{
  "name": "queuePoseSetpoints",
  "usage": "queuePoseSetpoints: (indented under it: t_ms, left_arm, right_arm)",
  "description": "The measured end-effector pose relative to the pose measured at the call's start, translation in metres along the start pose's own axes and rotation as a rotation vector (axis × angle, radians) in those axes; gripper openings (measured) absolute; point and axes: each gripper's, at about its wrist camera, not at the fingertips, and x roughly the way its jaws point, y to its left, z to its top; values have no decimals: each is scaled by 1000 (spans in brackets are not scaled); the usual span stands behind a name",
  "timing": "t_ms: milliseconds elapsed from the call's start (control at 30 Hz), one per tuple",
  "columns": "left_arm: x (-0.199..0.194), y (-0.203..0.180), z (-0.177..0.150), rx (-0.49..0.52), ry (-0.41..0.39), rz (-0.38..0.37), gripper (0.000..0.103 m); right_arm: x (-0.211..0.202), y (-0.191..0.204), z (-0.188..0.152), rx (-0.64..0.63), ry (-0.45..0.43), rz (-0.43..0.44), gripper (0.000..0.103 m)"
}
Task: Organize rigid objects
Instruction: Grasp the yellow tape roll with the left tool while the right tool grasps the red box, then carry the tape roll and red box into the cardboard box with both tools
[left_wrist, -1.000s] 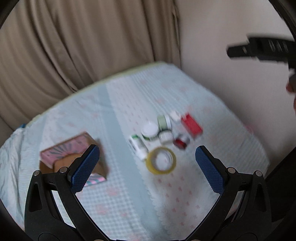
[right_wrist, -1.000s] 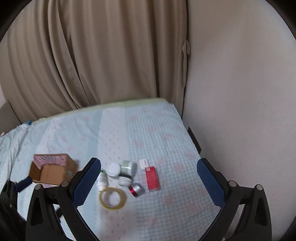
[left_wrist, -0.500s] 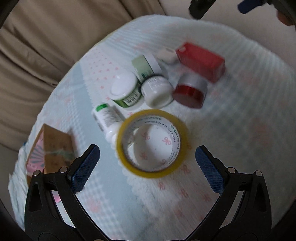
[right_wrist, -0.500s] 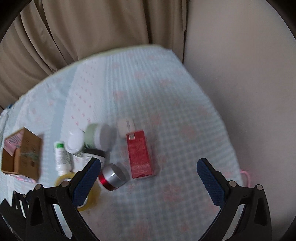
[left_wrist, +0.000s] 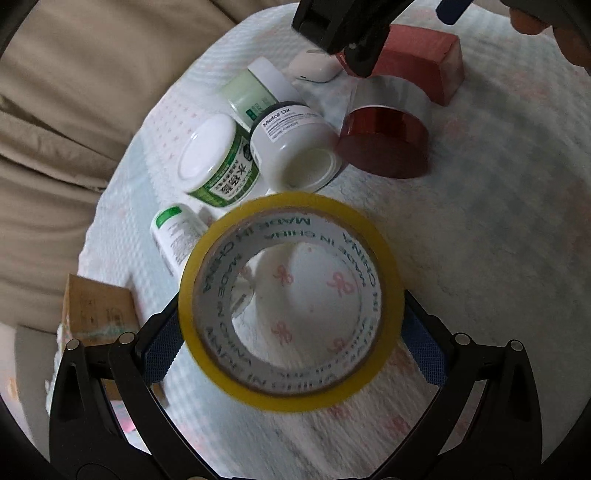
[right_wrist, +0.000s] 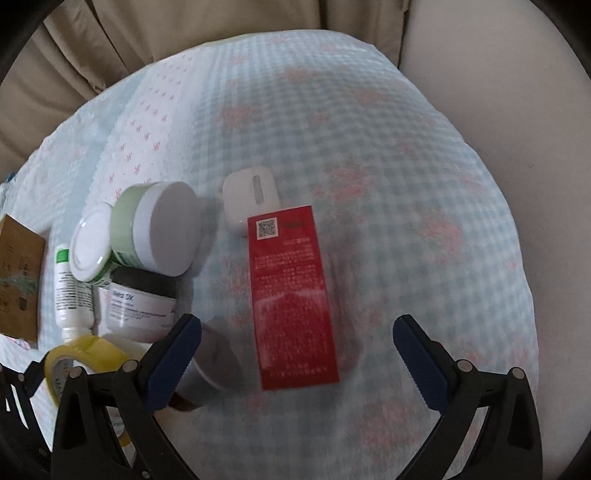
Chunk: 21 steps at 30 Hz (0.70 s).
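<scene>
A yellow tape roll (left_wrist: 291, 306) lies flat on the cloth, between the open fingers of my left gripper (left_wrist: 291, 343); whether the blue pads touch it I cannot tell. It also shows in the right wrist view (right_wrist: 79, 360). Beyond it are a green-labelled jar (left_wrist: 218, 162), a white jar (left_wrist: 291, 147), a pale green jar (left_wrist: 251, 92), a small white bottle (left_wrist: 177, 236), a red jar (left_wrist: 384, 136), a white case (left_wrist: 314, 68) and a red box (right_wrist: 291, 295). My right gripper (right_wrist: 295, 354) is open, its fingers either side of the red box's near end.
A cardboard box (left_wrist: 96, 310) sits at the left, also in the right wrist view (right_wrist: 18, 280). The checked cloth (right_wrist: 406, 184) covers the surface. Beige curtains (left_wrist: 74, 110) hang behind, and a plain wall (right_wrist: 517, 92) stands to the right.
Both grippers have dropped down and closed in on the objects. The left has come around the tape roll and the right over the red box. Both stay open.
</scene>
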Motion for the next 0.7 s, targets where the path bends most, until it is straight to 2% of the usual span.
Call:
queuePoseSetpoints:
  t_ms: [100, 200, 233, 267, 433, 700]
  left_arm:
    - [4, -2, 7, 24, -15, 18, 103]
    - [6, -4, 12, 33, -21, 21, 103]
    - [7, -2, 13, 26, -19, 8, 102]
    - [8, 1, 14, 15, -16, -9, 100]
    - [11, 15, 18, -13, -9, -49, 97]
    - [6, 35, 21, -91, -2, -107, 97]
  right_arm:
    - [10, -1, 6, 6, 5, -7, 102]
    - [22, -3, 10, 3, 32, -8, 82]
    - [26, -3, 11, 2, 45, -8, 68]
    - [28, -3, 12, 1, 52, -19, 59]
    - [23, 3, 13, -49, 29, -30, 39]
    - [14, 1, 12, -21, 15, -29, 38]
